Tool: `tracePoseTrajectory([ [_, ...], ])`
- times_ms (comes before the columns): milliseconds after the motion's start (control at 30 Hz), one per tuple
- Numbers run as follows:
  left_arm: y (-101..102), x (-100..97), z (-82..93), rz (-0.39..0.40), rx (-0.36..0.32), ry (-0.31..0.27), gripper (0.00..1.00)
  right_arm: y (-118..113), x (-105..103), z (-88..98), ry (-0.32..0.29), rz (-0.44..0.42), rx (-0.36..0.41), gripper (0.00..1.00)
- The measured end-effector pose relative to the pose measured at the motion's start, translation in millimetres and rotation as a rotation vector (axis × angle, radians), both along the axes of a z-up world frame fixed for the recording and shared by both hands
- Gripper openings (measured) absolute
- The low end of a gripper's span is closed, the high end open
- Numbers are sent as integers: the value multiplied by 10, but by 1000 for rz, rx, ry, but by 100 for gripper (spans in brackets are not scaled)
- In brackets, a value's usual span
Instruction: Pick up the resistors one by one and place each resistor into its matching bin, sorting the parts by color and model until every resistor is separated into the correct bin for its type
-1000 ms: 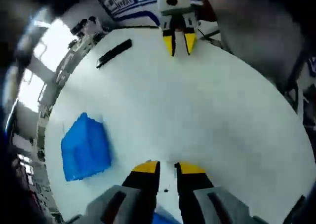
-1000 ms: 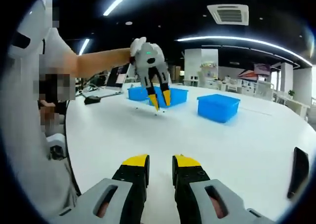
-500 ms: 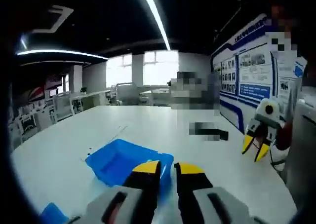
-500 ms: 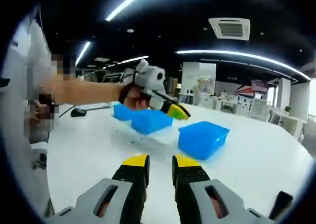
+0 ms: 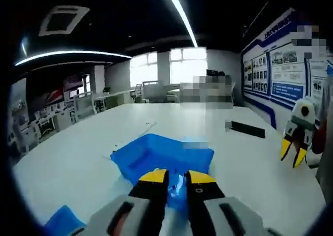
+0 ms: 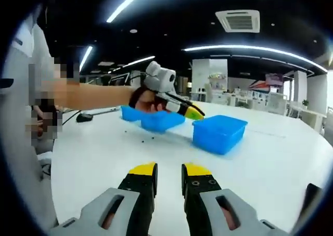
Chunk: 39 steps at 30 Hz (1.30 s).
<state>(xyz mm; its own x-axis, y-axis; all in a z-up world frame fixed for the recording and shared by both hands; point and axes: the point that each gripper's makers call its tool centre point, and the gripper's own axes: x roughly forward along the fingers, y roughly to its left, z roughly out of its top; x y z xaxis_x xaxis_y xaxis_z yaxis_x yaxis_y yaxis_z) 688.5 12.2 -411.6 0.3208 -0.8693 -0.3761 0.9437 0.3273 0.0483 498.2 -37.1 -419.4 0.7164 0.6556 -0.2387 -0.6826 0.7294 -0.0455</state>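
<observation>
My left gripper (image 5: 177,178) hovers low over an open blue bin (image 5: 161,154), its yellow-tipped jaws drawn close on a tiny pale resistor that is hard to make out. In the right gripper view a hand holds that left gripper (image 6: 193,112) level, its tips between two blue bins (image 6: 219,133) (image 6: 162,120). A few dark specks, loose resistors (image 6: 143,140), lie on the white table (image 6: 99,153) in front of the bins. My right gripper (image 6: 169,170) hangs above bare table, jaws slightly apart with nothing between them. It shows again as the right gripper (image 5: 292,154) far right in the left gripper view.
A third blue bin (image 6: 132,113) stands behind the others, and a blue bin corner (image 5: 61,223) sits at the lower left. A flat black object (image 5: 248,129) lies on the table beyond the bins. A computer mouse (image 6: 83,117) and a person's body are at the left.
The left gripper has swung up from looking down at the table and come level over the blue bin. The right gripper has held nearly still above the table.
</observation>
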Motion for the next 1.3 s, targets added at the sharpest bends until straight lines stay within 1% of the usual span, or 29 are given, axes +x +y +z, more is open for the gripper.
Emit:
tracePoseTrajectory([
  [33, -3, -5, -3, -3, -5, 8, 17, -2, 1, 2, -1, 0, 0, 21],
  [67, -11, -36, -13, -15, -14, 39, 17, -8, 5, 4, -2, -1, -2, 21],
  [133, -13, -91, -31, -38, -4, 46, 17, -15, 6, 7, -3, -2, -3, 21],
  [200, -2, -159, -74, -69, 26, 42, 17, -19, 1, 11, -4, -3, -2, 21],
  [233, 15, -188, -117, -80, 55, 37, 18, -20, -2, 12, -4, -3, -1, 21],
  [267, 30, -205, -148, -81, 73, 25, 18, -22, -3, 10, -3, -4, -1, 21],
  [333, 60, -236, -151, -85, 71, 16, 18, -22, -4, -4, 0, -4, 0, 21],
  [367, 80, -233, -132, -78, 68, 29, 18, -21, -4, -12, 2, -4, 0, 21],
  [400, 106, -207, -87, -63, 55, 23, 18, -21, -4, -16, 2, -4, 0, 21],
  [433, 111, -182, 9, -57, 23, -7, 18, -20, -4, -19, 3, -4, 0, 21],
  [500, 159, -186, 183, -68, -5, -40, 18, -13, -7, -25, 5, -2, 1, 21],
  [533, 187, -189, 280, -83, -6, -79, 18, -11, -8, -28, 5, -1, 1, 21],
  [567, 216, -234, 361, -119, 8, -122, 18, -9, -9, -32, 7, -1, 1, 21],
  [600, 246, -300, 421, -161, 25, -146, 18, -7, -8, -39, 8, 0, 0, 21],
  [633, 280, -385, 457, -210, 54, -162, 18, -3, -10, -47, 10, 1, -1, 21],
  [667, 326, -502, 450, -279, 105, -173, 18, 0, -10, -56, 11, 1, -3, 21],
  [700, 389, -608, 415, -345, 173, -195, 18, 4, -11, -64, 12, 2, -4, 21],
  [733, 456, -693, 375, -402, 246, -232, 18, 11, -13, -71, 14, 3, -4, 21],
  [767, 512, -747, 325, -437, 307, -257, 18, 20, -16, -76, 15, 5, -5, 21],
  [800, 603, -835, 228, -496, 402, -279, 18, 35, -24, -80, 15, 9, -6, 21],
  [833, 719, -932, 114, -564, 521, -320, 18, 44, -31, -80, 15, 11, -5, 21],
  [867, 781, -968, 38, -602, 598, -359, 18, 59, -41, -81, 15, 15, -3, 21],
  [900, 820, -1029, -31, -640, 650, -375, 18, 75, -53, -84, 15, 19, -2, 21],
  [933, 843, -1122, -114, -682, 698, -376, 18, 88, -64, -91, 17, 22, -3, 21],
  [1033, 900, -1382, -325, -829, 794, -359, 16, 110, -99, -117, 22, 30, -7, 21],
  [1100, 926, -1451, -436, -885, 848, -355, 16, 112, -123, -131, 26, 31, -11, 21],
  [1167, 965, -1416, -515, -917, 905, -368, 16, 101, -147, -140, 30, 29, -15, 21],
  [1200, 980, -1383, -543, -924, 921, -368, 16, 95, -151, -143, 31, 28, -17, 21],
  [1300, 981, -1332, -590, -945, 939, -367, 15, 70, -165, -156, 35, 20, -26, 21],
])
